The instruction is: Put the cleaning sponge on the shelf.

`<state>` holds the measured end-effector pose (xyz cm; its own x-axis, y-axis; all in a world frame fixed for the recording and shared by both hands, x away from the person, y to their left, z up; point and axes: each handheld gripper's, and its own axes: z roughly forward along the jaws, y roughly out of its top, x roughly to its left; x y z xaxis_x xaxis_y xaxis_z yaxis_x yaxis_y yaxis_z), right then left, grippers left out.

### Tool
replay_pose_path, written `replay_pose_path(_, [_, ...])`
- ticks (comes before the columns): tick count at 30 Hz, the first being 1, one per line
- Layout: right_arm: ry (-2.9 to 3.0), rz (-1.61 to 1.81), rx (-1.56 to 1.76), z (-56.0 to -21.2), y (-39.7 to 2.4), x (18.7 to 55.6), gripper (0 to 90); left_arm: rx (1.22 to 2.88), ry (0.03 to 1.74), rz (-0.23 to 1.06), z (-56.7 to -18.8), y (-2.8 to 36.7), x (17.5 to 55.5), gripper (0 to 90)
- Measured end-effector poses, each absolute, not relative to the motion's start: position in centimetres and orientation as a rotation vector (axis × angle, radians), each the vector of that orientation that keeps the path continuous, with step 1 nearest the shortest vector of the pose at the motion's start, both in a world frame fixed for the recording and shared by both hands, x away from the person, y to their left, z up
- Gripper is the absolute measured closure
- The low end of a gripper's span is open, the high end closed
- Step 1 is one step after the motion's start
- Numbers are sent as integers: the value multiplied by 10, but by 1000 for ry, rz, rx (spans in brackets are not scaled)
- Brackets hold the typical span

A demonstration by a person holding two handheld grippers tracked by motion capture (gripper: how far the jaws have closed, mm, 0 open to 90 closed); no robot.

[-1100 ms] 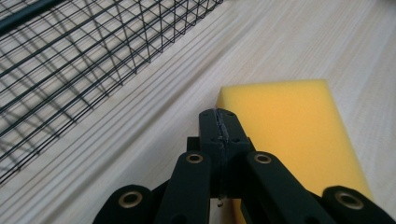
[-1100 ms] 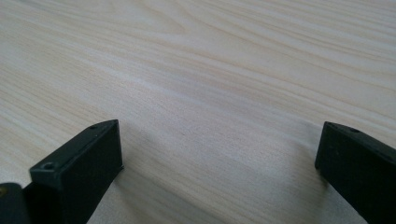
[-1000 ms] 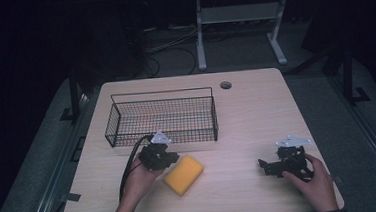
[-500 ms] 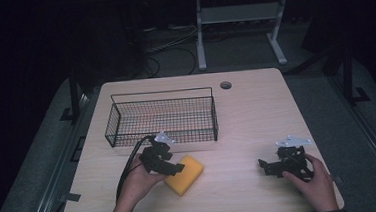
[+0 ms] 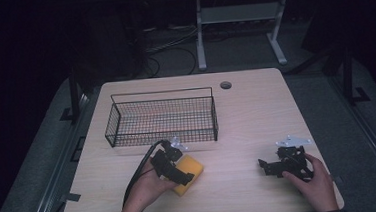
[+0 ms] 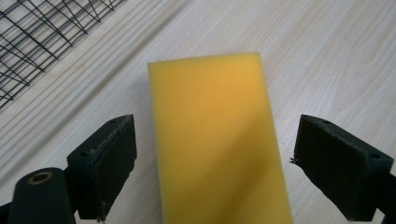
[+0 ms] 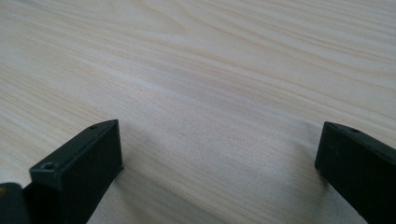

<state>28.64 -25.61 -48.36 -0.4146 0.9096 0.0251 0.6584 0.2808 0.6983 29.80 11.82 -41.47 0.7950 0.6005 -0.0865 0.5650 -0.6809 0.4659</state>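
A yellow sponge (image 5: 190, 170) lies flat on the wooden table (image 5: 246, 112), just in front of the black wire basket (image 5: 160, 117). My left gripper (image 5: 181, 174) hangs over the sponge, open, with one jaw on each side of it. In the left gripper view the sponge (image 6: 217, 140) runs lengthwise between the two pads (image 6: 105, 163), which stand apart from its long edges. My right gripper (image 5: 268, 166) rests low at the table's front right, open, with bare wood between its jaws (image 7: 210, 149).
The wire basket stands open-topped at the table's middle left; its mesh (image 6: 42, 42) shows at the upper left of the left gripper view. A round cable hole (image 5: 225, 85) sits near the far edge. A metal stand (image 5: 240, 27) rises beyond the table.
My left gripper has moved right and forward onto the sponge, so that its jaws now straddle it. The right gripper has stayed in place.
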Motion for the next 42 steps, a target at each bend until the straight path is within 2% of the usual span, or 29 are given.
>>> replay_pose_path(36, [2177,907,1416,-484,-256,286,0,2640,876,130,-448,100,299,139])
replay_pose_path(42, [2177,907,1416,-484,-256,286,0,2639,877,126,-447,100,299,174])
